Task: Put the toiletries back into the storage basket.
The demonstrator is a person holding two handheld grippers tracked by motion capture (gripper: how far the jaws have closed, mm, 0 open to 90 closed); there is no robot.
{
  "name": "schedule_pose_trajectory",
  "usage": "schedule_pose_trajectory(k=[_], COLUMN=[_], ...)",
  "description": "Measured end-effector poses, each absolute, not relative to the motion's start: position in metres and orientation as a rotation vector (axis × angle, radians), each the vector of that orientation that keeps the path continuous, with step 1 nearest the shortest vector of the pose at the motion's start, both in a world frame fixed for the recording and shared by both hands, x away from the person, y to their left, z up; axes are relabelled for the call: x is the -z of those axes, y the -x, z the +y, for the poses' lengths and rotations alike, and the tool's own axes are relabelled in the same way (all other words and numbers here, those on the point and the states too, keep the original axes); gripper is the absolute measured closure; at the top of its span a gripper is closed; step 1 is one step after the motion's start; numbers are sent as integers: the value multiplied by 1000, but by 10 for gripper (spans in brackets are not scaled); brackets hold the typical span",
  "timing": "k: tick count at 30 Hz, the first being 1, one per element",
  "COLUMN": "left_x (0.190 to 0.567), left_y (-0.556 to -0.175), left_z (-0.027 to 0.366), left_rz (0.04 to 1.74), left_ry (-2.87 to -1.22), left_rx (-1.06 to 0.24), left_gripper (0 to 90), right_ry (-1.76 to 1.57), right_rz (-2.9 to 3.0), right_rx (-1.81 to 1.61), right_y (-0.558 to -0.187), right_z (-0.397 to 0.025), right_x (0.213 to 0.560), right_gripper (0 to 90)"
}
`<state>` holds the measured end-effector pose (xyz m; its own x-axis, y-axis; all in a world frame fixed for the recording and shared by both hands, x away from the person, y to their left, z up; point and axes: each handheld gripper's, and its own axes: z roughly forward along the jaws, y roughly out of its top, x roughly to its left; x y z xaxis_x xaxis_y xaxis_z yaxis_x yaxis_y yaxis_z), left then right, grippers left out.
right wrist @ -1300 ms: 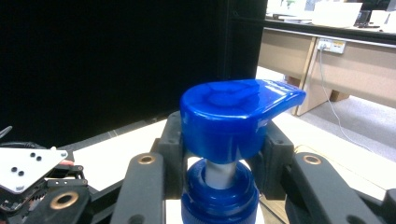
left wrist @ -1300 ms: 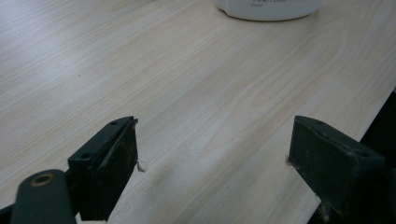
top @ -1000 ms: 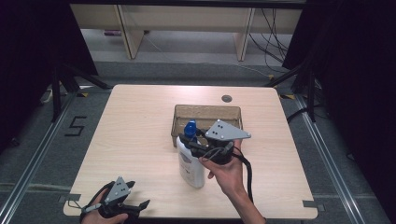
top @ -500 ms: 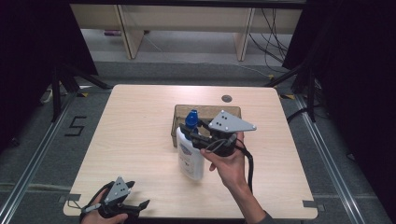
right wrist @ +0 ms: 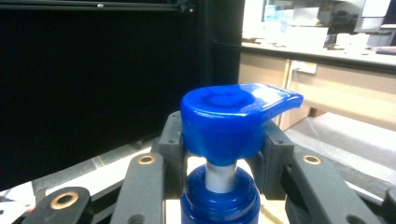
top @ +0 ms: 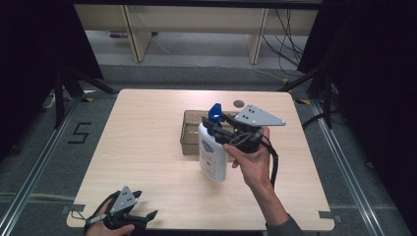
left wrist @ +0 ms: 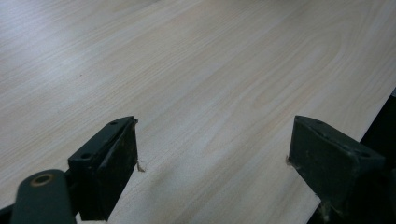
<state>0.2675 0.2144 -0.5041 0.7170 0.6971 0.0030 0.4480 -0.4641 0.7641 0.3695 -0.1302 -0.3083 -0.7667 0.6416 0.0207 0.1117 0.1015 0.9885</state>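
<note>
Since a second ago the white pump bottle (top: 213,158) has risen off the table (top: 147,147) and travelled toward twelve o'clock with my right gripper (top: 223,132); it now hangs with its upper part over the near edge of the brown basket (top: 189,132), tilted so its base swings toward six o'clock. My left gripper (top: 130,216) has not shifted from the seven o'clock corner.

From the high view I see a pale wood-grain table on a dark grey floor, with a small round grommet (top: 239,103) near its twelve o'clock edge. Black curtains flank the room at nine and three o'clock, and light wooden furniture legs stand beyond at twelve. A "5" is marked on the floor at about nine o'clock.

My right hand (top: 253,164) reaches up from five o'clock, wrist bent, the grey plate (top: 258,116) on top of the gripper. In the right gripper view the jaws are clenched on the bottle's neck just under the blue pump head (right wrist: 233,123), whose spout points to three o'clock in that view.

My left hand (top: 105,227) rests low at the table's near edge. In the left gripper view the jaws stand wide apart, released, with bare wood between them.
</note>
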Motion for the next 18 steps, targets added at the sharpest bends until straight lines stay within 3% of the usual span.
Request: schedule_pose_trajectory(k=[18], left_x=[504], left_y=[-268], left_z=[214], left_rz=[865], left_ry=[-2130], left_rx=[-406], left_gripper=[151], right_ry=[-750], right_rz=[1893], right_rx=[-1667], right_y=[-388], right_z=[-157], right_x=[269], right_gripper=[616])
